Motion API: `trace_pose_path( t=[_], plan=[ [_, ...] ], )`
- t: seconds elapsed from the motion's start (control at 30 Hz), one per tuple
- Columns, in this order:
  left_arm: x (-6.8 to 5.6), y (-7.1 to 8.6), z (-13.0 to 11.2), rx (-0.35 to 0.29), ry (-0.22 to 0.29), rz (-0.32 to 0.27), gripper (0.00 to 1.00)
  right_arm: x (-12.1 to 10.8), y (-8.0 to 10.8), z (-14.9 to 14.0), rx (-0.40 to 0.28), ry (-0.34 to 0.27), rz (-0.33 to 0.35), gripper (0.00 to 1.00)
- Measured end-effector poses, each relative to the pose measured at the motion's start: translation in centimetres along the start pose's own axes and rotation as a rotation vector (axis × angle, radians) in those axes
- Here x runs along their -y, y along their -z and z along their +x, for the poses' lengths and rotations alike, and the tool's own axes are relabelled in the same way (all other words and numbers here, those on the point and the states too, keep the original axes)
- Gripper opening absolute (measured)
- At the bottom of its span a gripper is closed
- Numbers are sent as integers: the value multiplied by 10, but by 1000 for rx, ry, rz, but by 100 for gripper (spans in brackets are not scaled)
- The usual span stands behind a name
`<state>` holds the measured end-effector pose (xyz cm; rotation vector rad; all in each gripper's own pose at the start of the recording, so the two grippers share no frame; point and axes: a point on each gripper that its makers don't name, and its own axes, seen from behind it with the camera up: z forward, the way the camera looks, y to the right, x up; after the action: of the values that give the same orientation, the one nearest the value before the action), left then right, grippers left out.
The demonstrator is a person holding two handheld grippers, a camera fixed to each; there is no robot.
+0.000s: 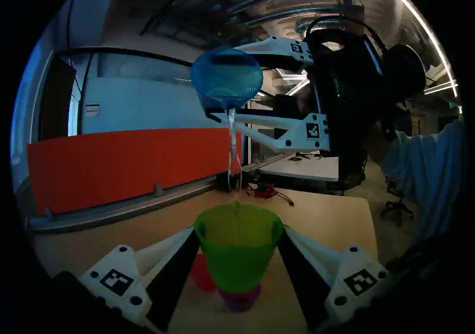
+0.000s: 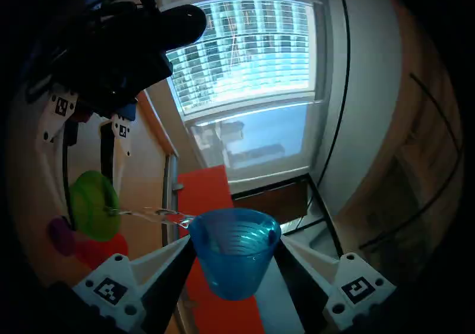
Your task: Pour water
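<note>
A: What did the left gripper view show?

B: The left gripper [image 1: 237, 239] had its two fingers closed partway onto a green cup [image 1: 238, 257]. One finger pressed each side, holding it upright over the table [image 1: 332, 212]. Higher up, the right gripper [image 1: 228, 83] gripped a blue cup [image 1: 227, 75], tipped with its mouth toward the camera. A thin stream of water [image 1: 233, 156] fell from its lip into the green cup. A red cup [image 1: 202, 273] and a purple cup [image 1: 240, 298] sat low in the picture, just under the green one. A pale sleeve [image 1: 427, 167] showed at the right.

A: And the right gripper view?

B: The blue cup sat between the right gripper's fingers. Both fingers lay against its walls, parted only as far as the cup allowed. The room appeared turned sideways, with a window [image 2: 249, 54] at the top. The water arced left into the green cup, which had the left gripper's fingers on either side of it.

A: Which step was that?

B: Mid-pour, I judged. I couldn't tell how full the green cup was.

A: What did the next move call for?

B: Probably holding the lip over the green cup's mouth, then righting the blue cup gently so that no drops reached the table.
</note>
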<state>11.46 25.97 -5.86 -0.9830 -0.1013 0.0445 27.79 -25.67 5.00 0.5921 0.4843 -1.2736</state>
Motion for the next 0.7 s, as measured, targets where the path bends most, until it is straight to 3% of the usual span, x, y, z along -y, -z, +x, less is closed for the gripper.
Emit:
trace_pose_path(
  t=[0.7],
  plan=[
    [1,-2,1,-3,2,-2,87,-8,-2,12,-8,131,-17,89]
  ],
)
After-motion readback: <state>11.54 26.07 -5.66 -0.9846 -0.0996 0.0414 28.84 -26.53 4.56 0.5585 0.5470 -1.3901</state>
